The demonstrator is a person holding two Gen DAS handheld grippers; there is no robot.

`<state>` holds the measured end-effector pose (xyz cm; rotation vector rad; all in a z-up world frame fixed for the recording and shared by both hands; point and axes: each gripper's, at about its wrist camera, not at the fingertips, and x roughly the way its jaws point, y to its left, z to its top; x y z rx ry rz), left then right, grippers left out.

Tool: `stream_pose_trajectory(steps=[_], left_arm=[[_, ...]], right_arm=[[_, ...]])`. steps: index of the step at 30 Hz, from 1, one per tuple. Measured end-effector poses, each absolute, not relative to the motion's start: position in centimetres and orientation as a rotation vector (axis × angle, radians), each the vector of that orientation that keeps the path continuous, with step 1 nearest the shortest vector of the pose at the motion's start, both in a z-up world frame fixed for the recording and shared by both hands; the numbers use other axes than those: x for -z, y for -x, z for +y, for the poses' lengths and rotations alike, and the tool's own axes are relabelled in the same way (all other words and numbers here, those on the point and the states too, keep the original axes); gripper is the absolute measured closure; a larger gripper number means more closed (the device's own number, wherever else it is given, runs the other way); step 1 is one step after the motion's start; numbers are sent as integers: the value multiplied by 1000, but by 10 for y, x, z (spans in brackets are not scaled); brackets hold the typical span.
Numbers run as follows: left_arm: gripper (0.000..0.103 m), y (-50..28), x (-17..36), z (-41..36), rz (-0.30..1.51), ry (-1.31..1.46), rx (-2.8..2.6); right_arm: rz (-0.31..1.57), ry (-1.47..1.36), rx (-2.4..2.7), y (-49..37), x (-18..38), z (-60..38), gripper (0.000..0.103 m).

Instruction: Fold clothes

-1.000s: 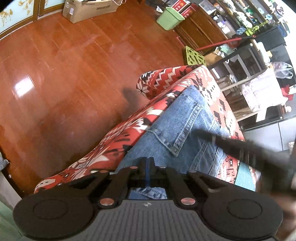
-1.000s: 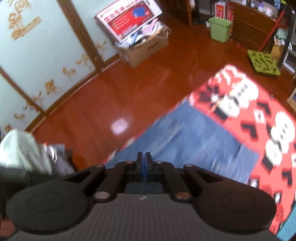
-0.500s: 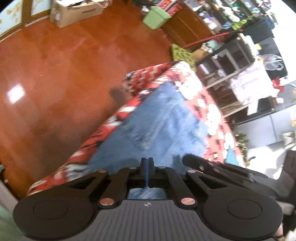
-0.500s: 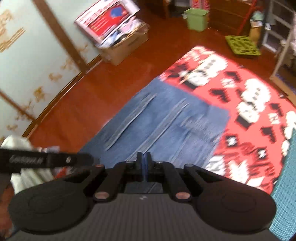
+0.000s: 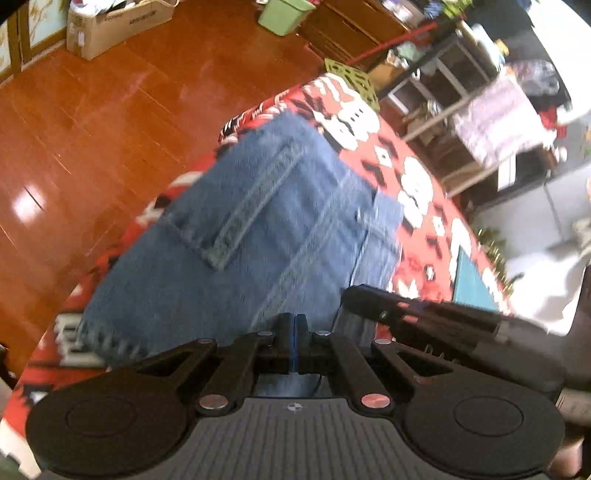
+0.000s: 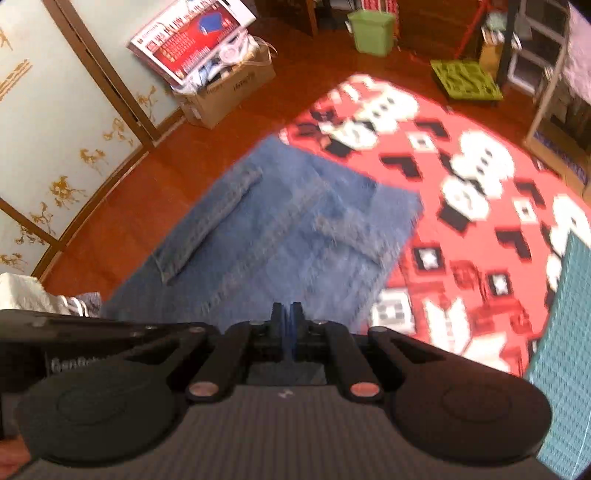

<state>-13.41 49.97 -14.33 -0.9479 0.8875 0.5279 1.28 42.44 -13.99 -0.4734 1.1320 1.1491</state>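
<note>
- Polished red-brown wooden floor [image 5: 110, 122] fills the upper left of the left wrist view, with a cardboard box [image 5: 114, 18] at the top edge and a green bin [image 5: 284, 14] beside it.
- In the right wrist view, pale panelled doors [image 6: 44, 122] with gold motifs are seen at the left, and a box heaped with printed papers [image 6: 218, 70] sits at the upper centre.
- A tabletop covered by a red, black and white patterned cloth [image 6: 461, 206] occupies the right half of that view; a teal mat [image 6: 565, 321] is seen at the lower right edge.
- The blue jeans [image 5: 258, 229] are laid flat on the cloth, folded, in the centre of both views; they are blurred by motion, and their left part reaches the edge of the tabletop.
- The left tongs [image 5: 291, 328] are seen at lower centre with their tips pressed together, right at the near edge of the denim; whether cloth is pinched cannot be told.
- The right tongs [image 6: 286, 321] are likewise closed tip to tip over the near edge of the jeans, and a grip on fabric cannot be told.
- Both tongs are close side by side; the right one crosses the lower right of the left view.
</note>
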Motion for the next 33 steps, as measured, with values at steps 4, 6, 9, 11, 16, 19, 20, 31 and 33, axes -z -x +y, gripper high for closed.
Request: stream_pose_trajectory(steps=[4,6,9,11,16,19,20,31,33], left_arm=[[103,136,137,483,916,881,-540],[103,137,135,474,926,863,-554],[103,138,135,455,939,854,-565],[102,136,135,439,954,851,-576],[102,120,121,404,923,839,-601],[102,104,109,392,876,839,-606],[102,98,106,389,860,836,-608],[77,41,117,377,712,710,-600],[72,44,123,375,697,665,-605]], right_arm=[[1158,434,-1153,-13,140,395,99],[1138,426,-1161,-21,134,380,99],[1107,414,-1174,-32,124,358,99],[1087,406,-1182,-39,118,343,99],[1036,386,-1201,-57,102,307,95],[1016,378,-1202,-74,92,283,95],[1013,381,-1199,-79,91,277,95],[949,293,-1166,-97,122,244,84],[929,272,-1155,-95,130,242,74]])
